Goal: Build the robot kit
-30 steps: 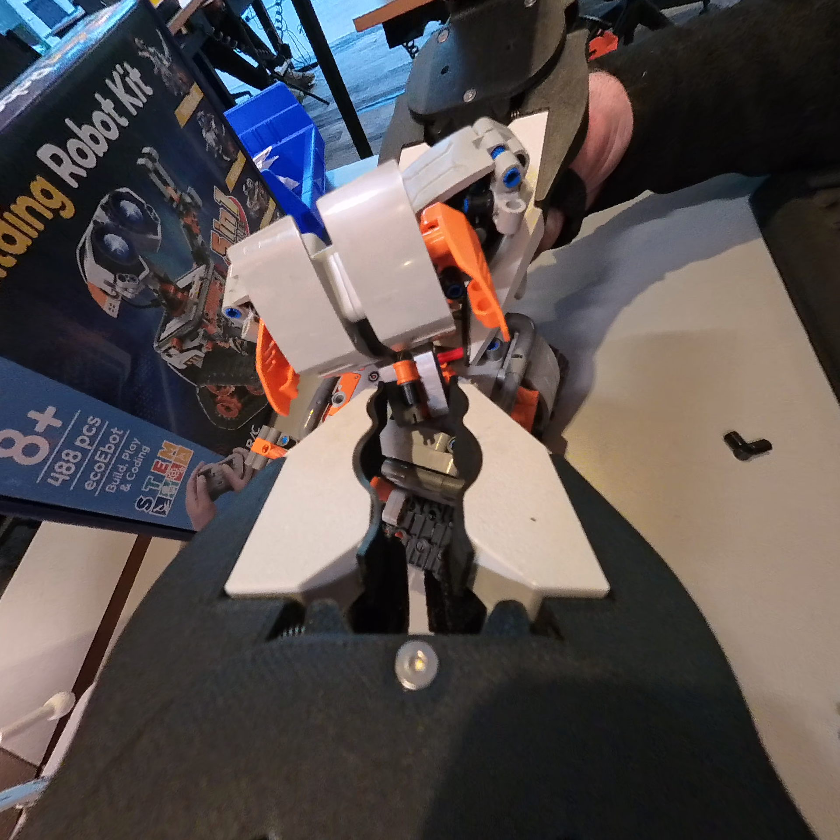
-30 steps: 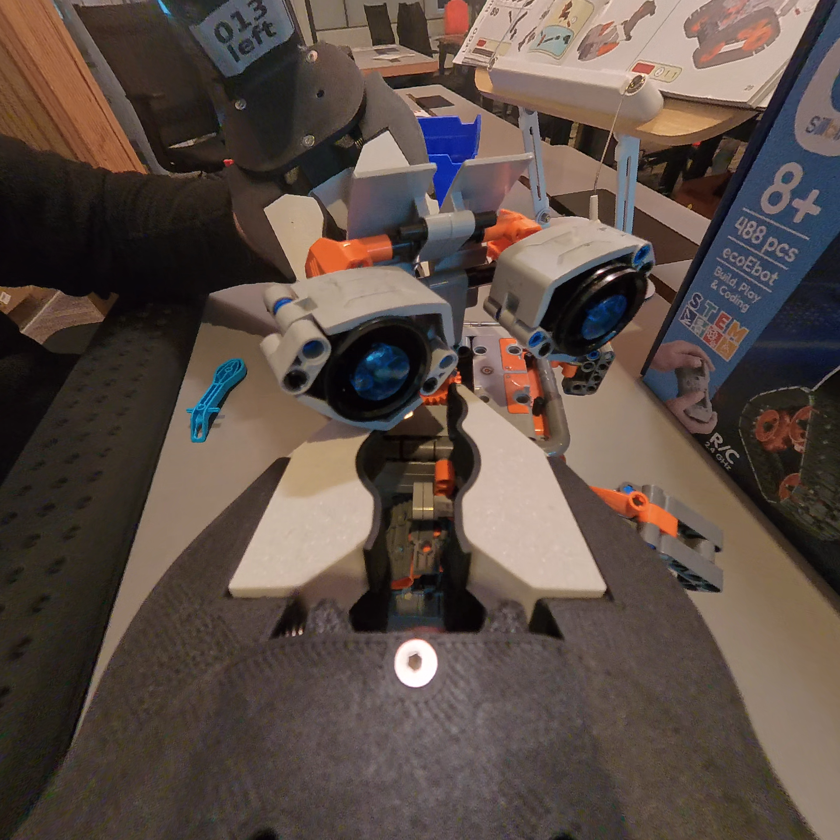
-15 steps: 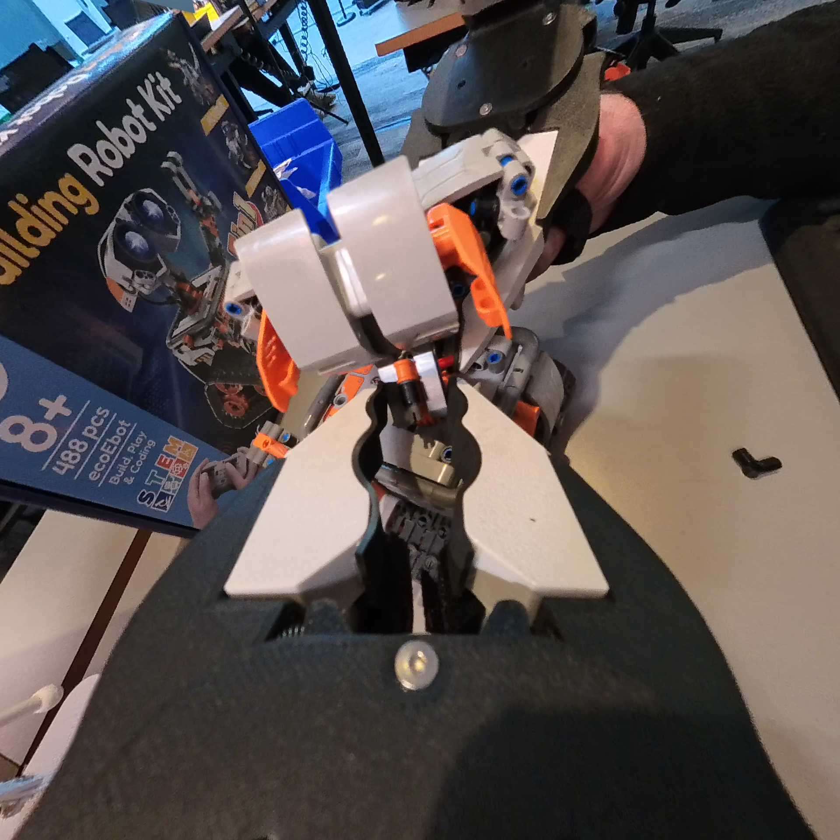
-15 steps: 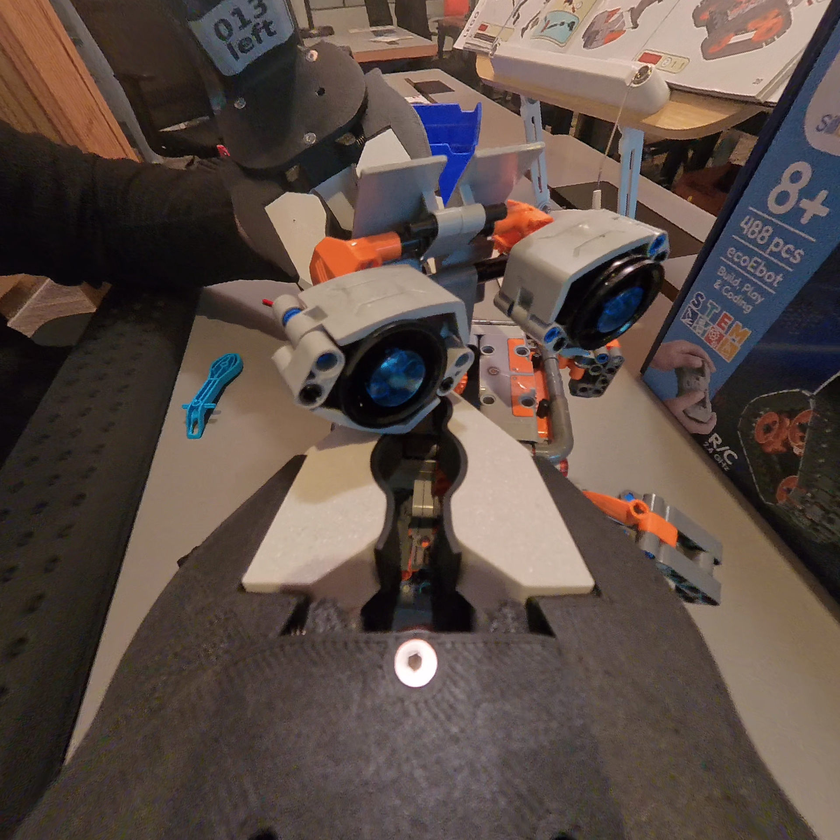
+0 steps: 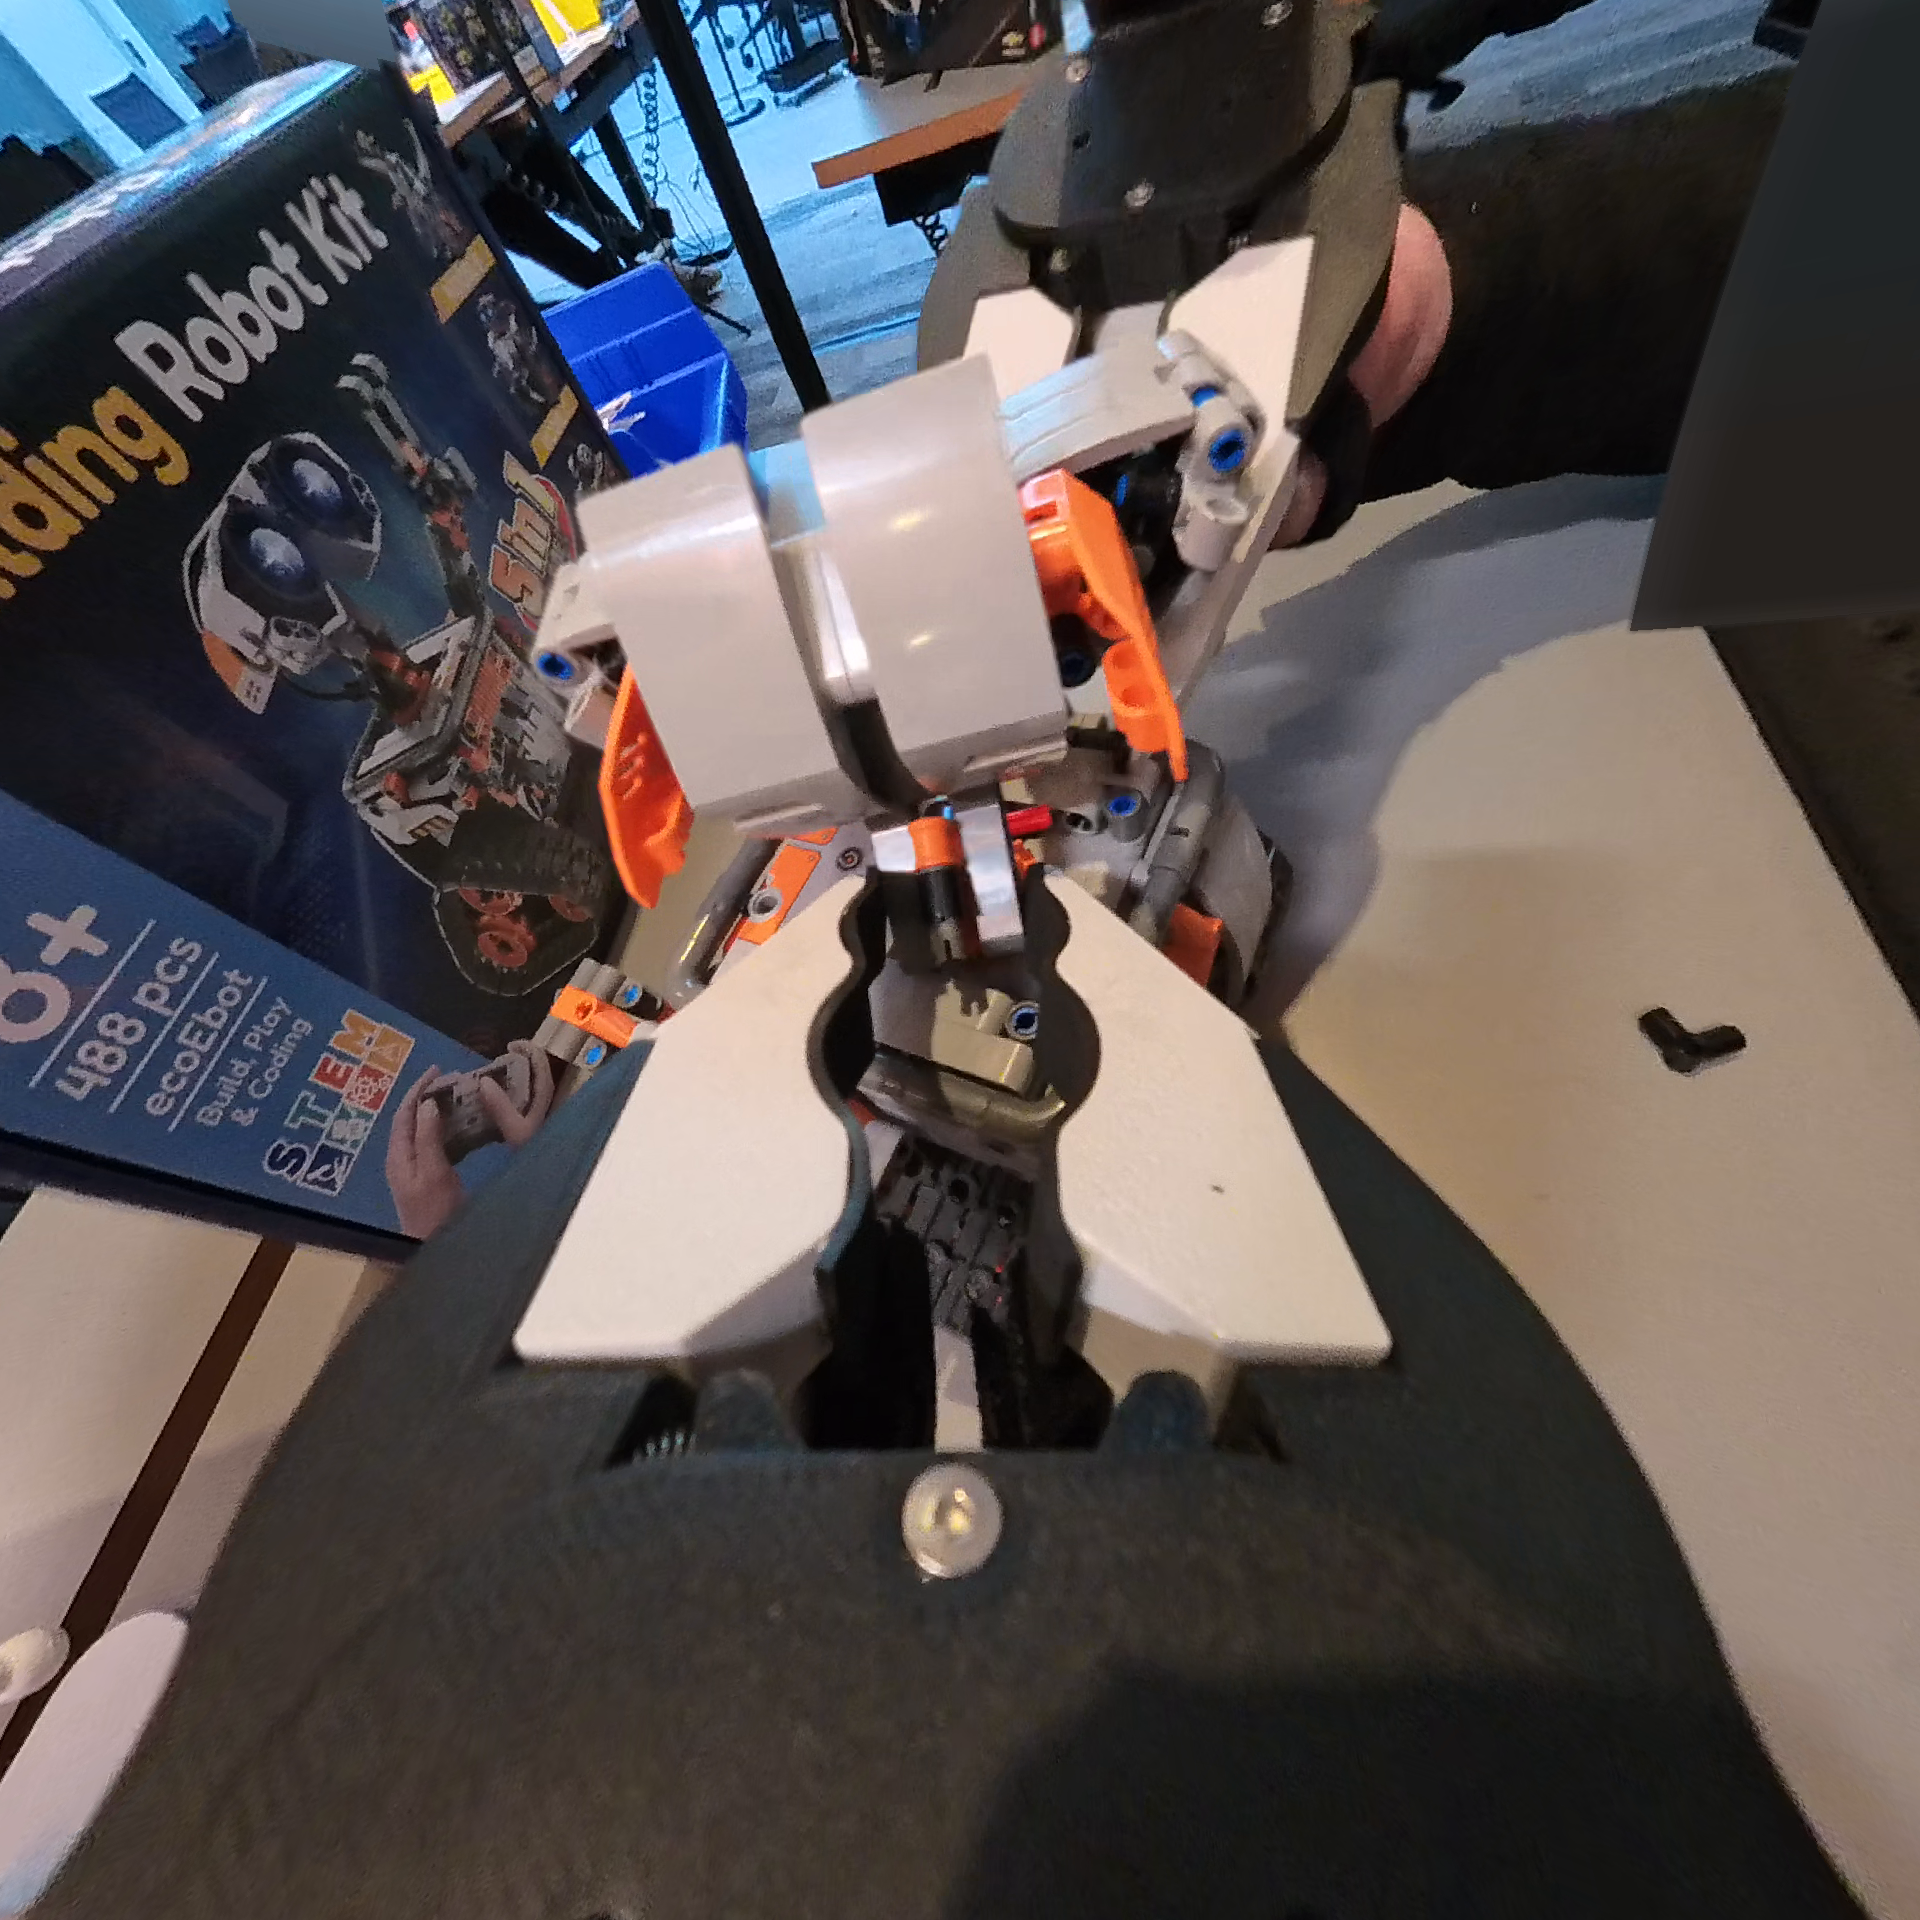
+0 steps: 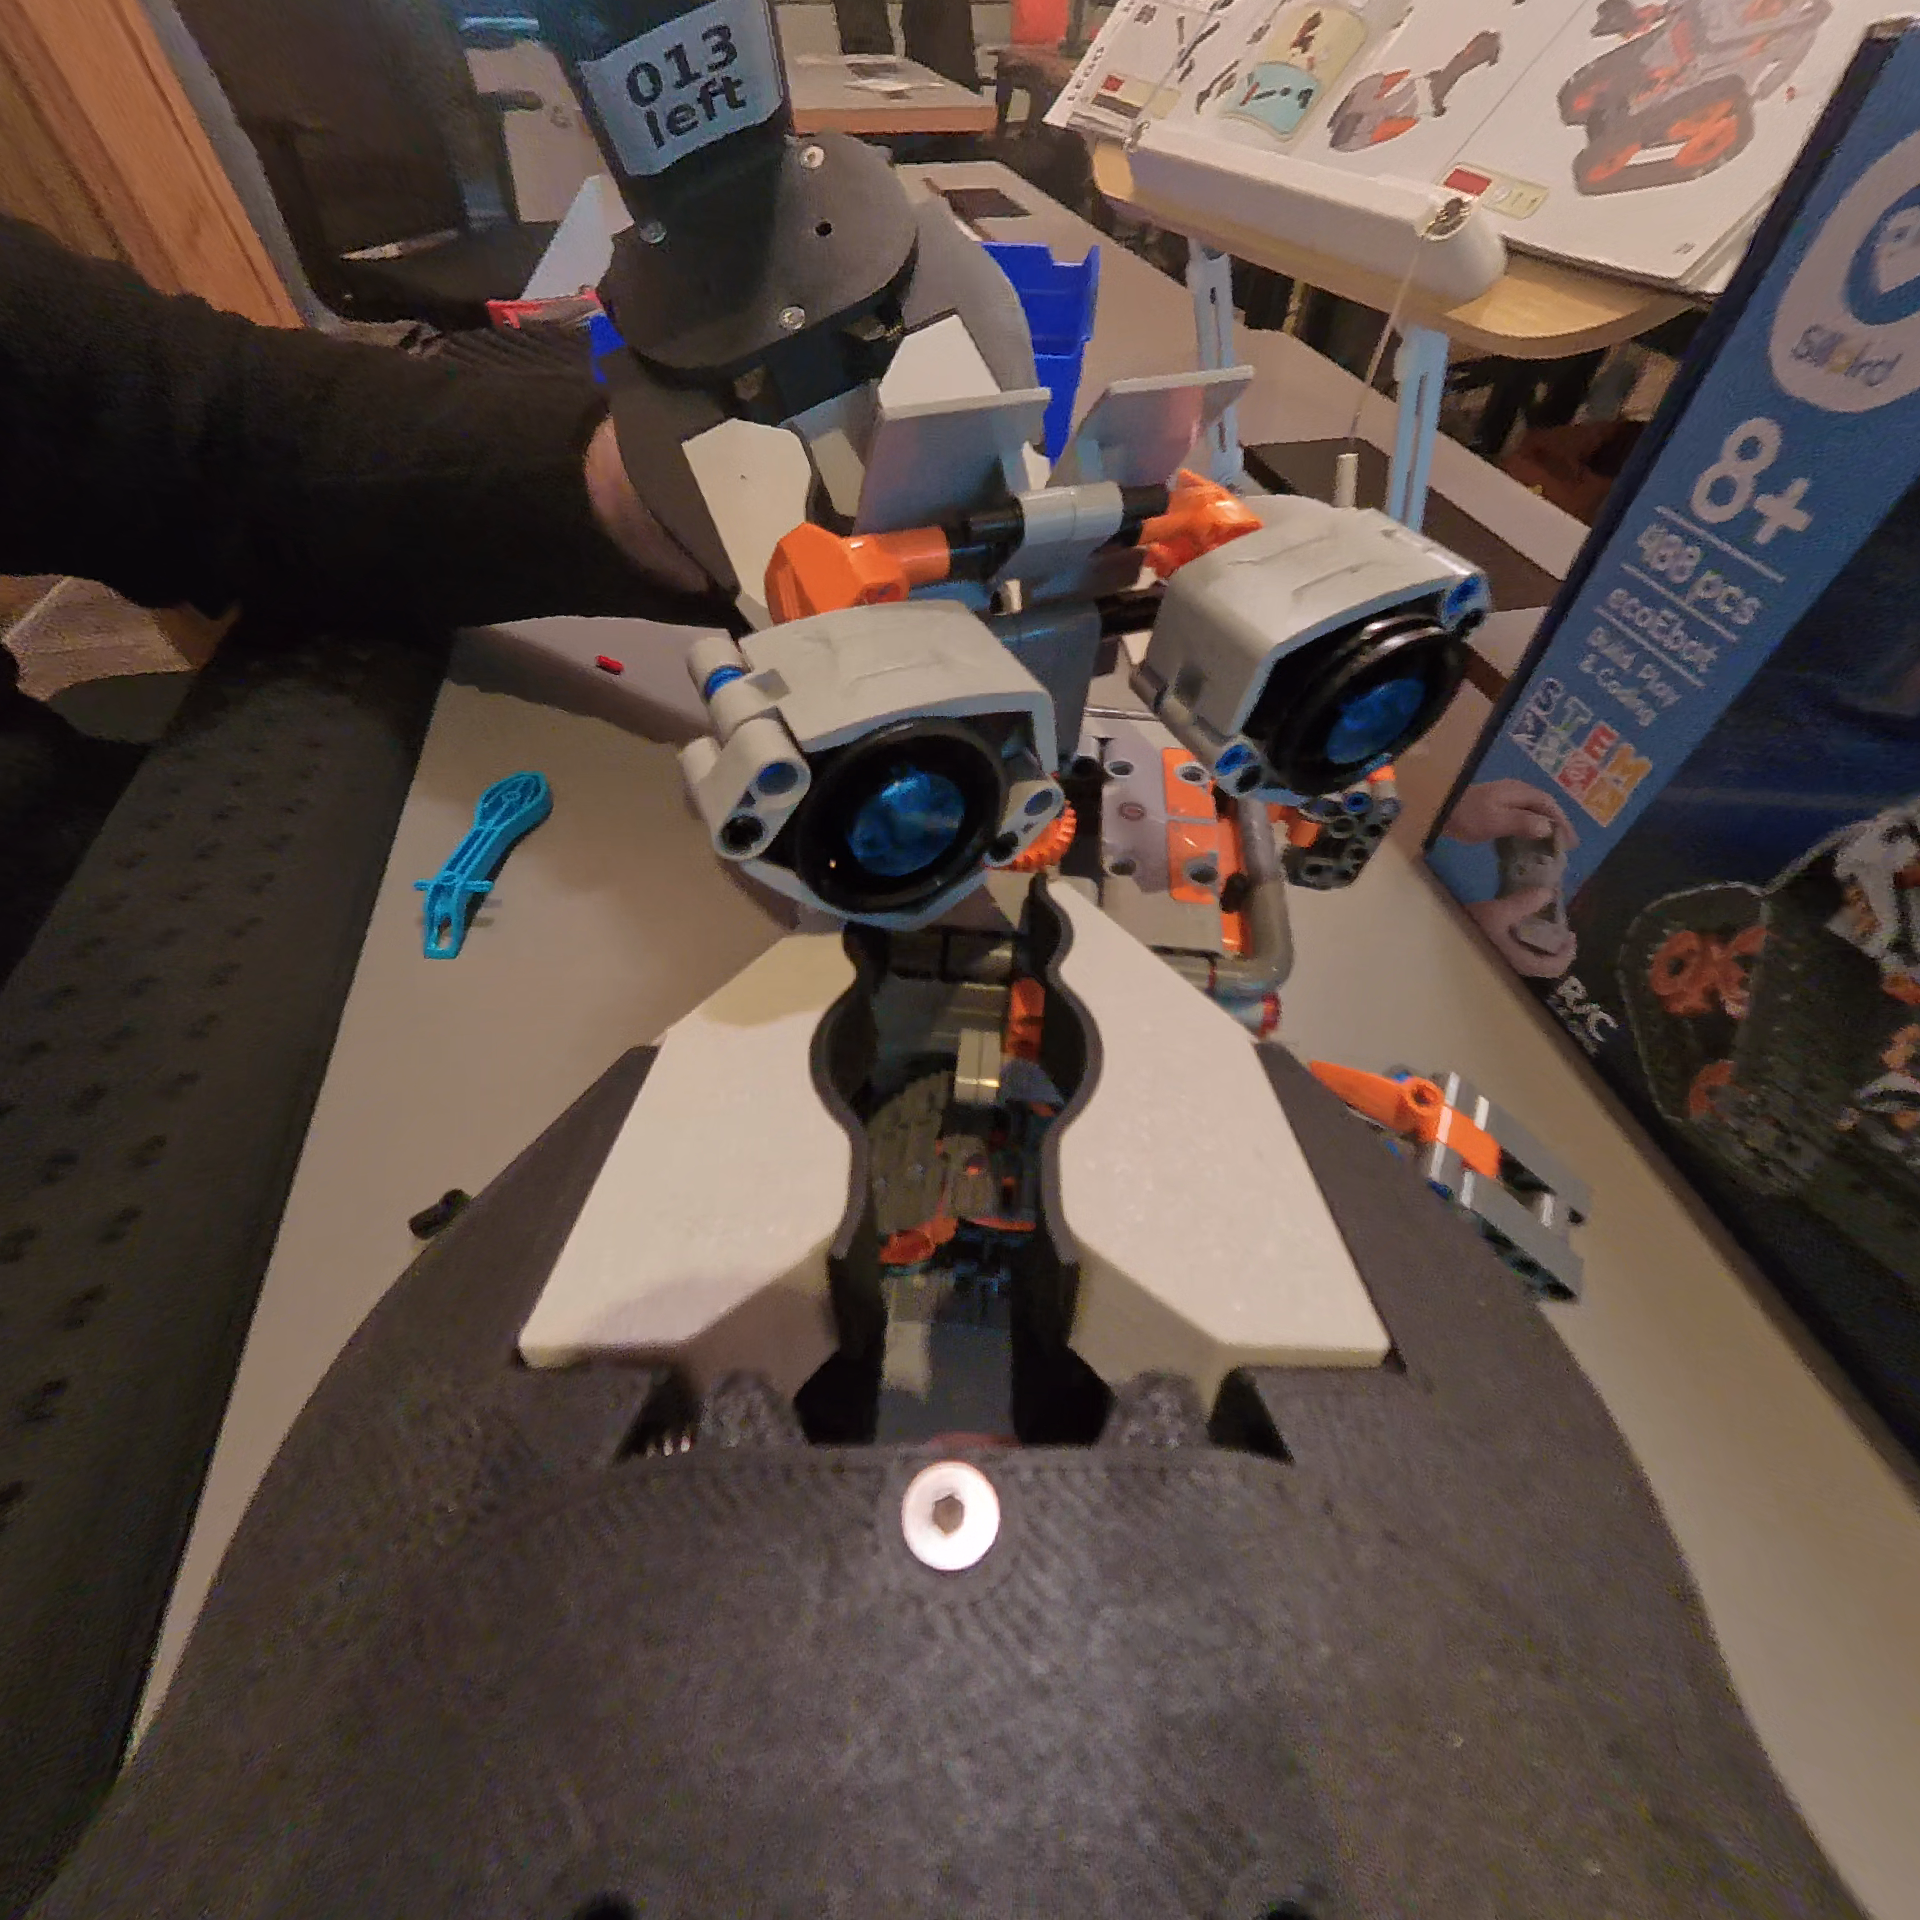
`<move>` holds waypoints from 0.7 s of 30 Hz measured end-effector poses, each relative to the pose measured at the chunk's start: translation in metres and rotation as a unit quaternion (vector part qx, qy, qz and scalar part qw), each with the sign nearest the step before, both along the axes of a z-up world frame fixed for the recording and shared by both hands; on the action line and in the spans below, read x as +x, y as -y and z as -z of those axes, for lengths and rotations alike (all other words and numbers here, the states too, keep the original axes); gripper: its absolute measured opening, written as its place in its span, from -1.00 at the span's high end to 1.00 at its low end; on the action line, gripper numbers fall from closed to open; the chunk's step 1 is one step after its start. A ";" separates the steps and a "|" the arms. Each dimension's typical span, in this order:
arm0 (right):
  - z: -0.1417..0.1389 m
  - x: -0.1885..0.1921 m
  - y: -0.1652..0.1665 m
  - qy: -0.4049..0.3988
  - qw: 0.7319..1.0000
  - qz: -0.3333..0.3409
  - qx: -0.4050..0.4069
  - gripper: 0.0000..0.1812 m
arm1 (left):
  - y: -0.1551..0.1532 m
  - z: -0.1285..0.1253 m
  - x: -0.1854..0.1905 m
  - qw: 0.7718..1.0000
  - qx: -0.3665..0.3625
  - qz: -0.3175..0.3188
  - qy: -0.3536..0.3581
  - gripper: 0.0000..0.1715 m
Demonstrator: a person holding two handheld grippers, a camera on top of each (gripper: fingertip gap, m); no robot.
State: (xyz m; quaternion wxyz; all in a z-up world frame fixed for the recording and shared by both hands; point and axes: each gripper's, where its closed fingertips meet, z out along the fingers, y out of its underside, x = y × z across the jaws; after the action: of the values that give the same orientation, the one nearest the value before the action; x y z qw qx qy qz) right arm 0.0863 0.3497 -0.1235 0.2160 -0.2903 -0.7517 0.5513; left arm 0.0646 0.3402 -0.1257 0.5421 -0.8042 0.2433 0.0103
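Grey-and-orange brick robot (image 5: 883,665) stands mid-desk, your left claw (image 5: 951,997) and right claw (image 6: 956,1029) each clenched on its neck, loose parts (image 6: 1455,1153) remaining.

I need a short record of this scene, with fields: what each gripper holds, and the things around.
left gripper: closed around the neck of the toy robot, from behind
right gripper: closed around the same neck, from the front, under the blue-lensed eyes
table: white, bears the robot
kit box: upright beside the robot
blue plastic tool: lies flat, apart
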 end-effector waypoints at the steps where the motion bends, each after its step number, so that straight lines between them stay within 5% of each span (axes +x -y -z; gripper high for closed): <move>1: 0.000 -0.001 -0.005 0.000 1.000 0.010 -0.003 0.66 | 0.000 0.000 0.000 1.000 -0.001 0.003 0.006 0.70; 12: 0.000 -0.014 -0.017 0.003 0.998 0.047 -0.038 0.35 | 0.001 0.000 -0.004 0.999 -0.011 0.040 0.034 0.70; 21: 0.000 -0.016 -0.013 0.011 0.997 0.045 -0.057 0.37 | 0.002 0.000 -0.008 0.997 -0.016 0.074 0.005 0.69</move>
State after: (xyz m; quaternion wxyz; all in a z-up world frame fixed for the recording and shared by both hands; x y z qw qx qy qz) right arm 0.0706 0.3626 -0.1238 0.2154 -0.3415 -0.7078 0.5796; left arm 0.0564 0.3385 -0.1256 0.5296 -0.7925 0.2999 -0.0377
